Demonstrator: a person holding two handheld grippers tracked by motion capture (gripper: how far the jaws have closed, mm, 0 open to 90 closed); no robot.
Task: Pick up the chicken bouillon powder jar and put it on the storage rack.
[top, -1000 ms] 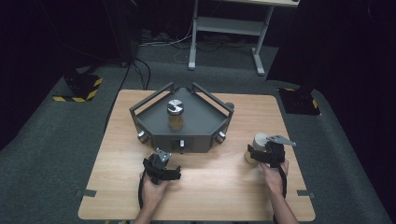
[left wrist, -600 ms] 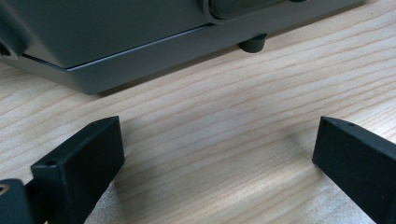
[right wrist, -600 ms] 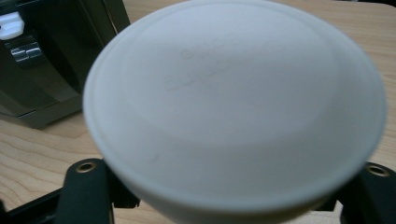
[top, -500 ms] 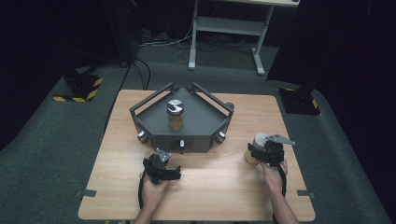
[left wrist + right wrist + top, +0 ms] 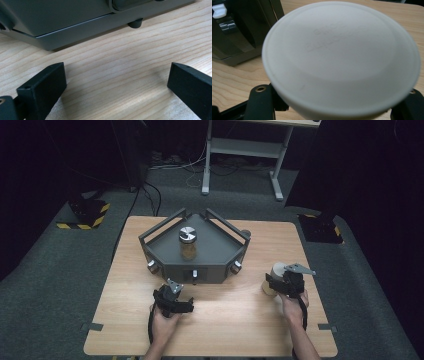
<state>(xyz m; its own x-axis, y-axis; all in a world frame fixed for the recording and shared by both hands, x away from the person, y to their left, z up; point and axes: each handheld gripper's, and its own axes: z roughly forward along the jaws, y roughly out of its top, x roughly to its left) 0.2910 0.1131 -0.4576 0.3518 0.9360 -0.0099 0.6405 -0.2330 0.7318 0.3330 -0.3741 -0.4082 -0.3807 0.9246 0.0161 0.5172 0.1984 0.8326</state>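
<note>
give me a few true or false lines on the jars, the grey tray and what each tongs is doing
1. The right tongs are closed on the white-lidded jar. True; they have just been closing, with the jar between the jaws.
2. The left tongs hold a jar. False: the jaws stand apart over bare table.
3. A jar with a metal lid stands in the grey tray. True.
4. The white-lidded jar sits inside the tray. False: it is on the table, right of the tray.
5. The left tongs touch the tray. False: wood shows between them.
</note>
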